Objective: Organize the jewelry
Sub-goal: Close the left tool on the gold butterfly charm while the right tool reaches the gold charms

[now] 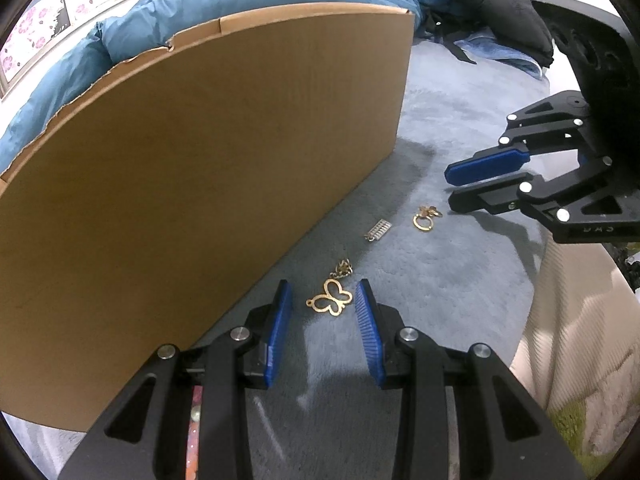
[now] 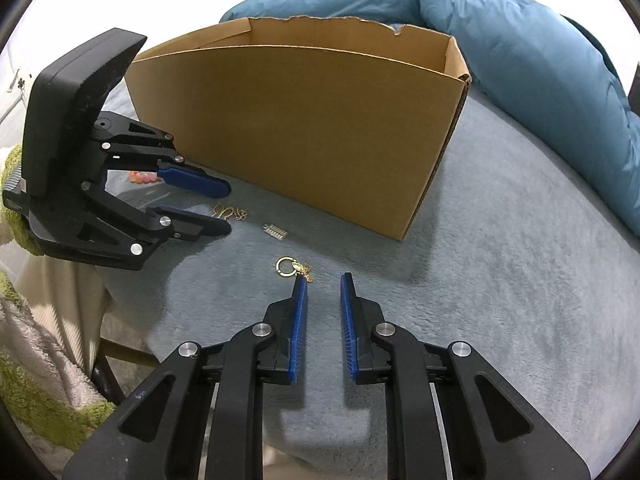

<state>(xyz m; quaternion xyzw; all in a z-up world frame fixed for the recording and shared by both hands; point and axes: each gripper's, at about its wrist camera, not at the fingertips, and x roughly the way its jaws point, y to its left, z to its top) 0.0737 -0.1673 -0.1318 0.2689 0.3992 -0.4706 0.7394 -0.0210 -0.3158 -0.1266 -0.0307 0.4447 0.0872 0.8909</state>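
Grey-blue fleece blanket (image 2: 500, 280) under us; cardboard box (image 2: 304, 140) upright, inside hidden. We see butterfly pendant (image 1: 330, 301) on the blanket between left gripper (image 1: 322, 294) pads, untouched, jaws apart. Right gripper (image 2: 323, 286) narrowly spread, empty, ring charm (image 2: 291, 268) just ahead-left.

You see shiny gold-coloured metal in the butterfly pendant (image 1: 330, 301) and ring charm (image 2: 289, 267), lying on a soft, matt, fuzzy grey blanket (image 2: 500, 280). The cardboard box (image 2: 304, 128) looks plain, matt brown, its top edge roughly torn.
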